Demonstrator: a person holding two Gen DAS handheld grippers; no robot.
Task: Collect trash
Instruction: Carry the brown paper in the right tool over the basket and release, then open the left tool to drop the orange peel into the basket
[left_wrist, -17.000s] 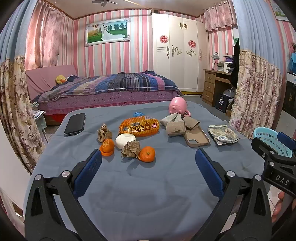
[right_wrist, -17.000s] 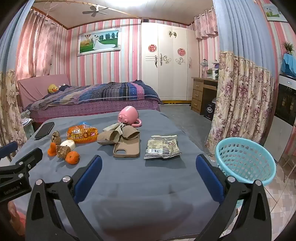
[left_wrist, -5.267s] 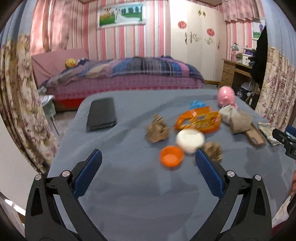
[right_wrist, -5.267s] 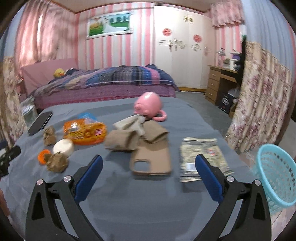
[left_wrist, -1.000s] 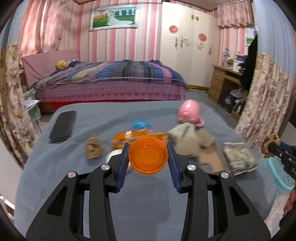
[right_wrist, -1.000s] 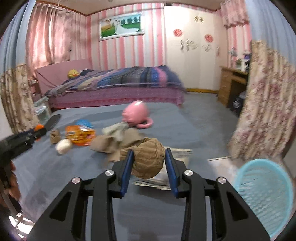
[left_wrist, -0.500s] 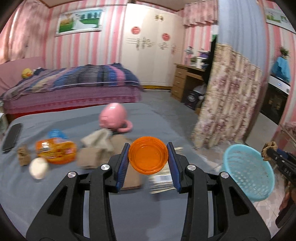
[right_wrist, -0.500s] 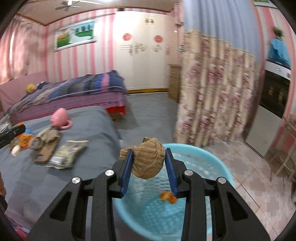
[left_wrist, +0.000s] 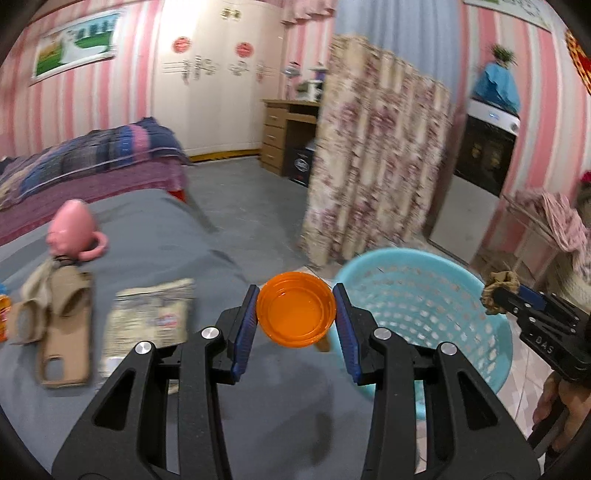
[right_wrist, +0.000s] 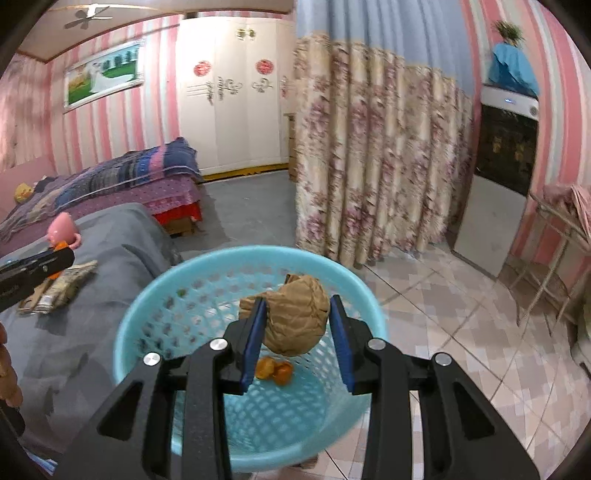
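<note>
Orange and glossy, the round plastic lid (left_wrist: 296, 314) sits between the blue pads of my left gripper (left_wrist: 296, 325), which are closed on its rim; its hollow side faces the camera and it looks smooth and shallow, like a small dish. My right gripper (right_wrist: 297, 332) is clamped on a ball of crumpled brown paper (right_wrist: 295, 318), wrinkled and dull, with one loose flap at the side. Under this ball stands the turquoise basket (right_wrist: 155, 291), a round plastic one with many small holes in its wall, and on its bottom lie some orange peel pieces (right_wrist: 275, 369). One second ago both grippers were over the grey table cloth (left_wrist: 155, 236), with the paper ball above the flat packet (left_wrist: 151, 314) and the basket only at the edge of the view; now the ball hangs directly above the basket opening, and the lid is at the table edge, just beside the basket rim. The grip on both things is the same as before. Both grippers point forward and somewhat downward. In the left view the right gripper comes in from the right side, held by a hand (left_wrist: 554, 402), with the paper ball at its tip over the far rim. A pink mug (left_wrist: 72, 230), a beige phone case (left_wrist: 64, 354) and the packet lie on the cloth.
</note>
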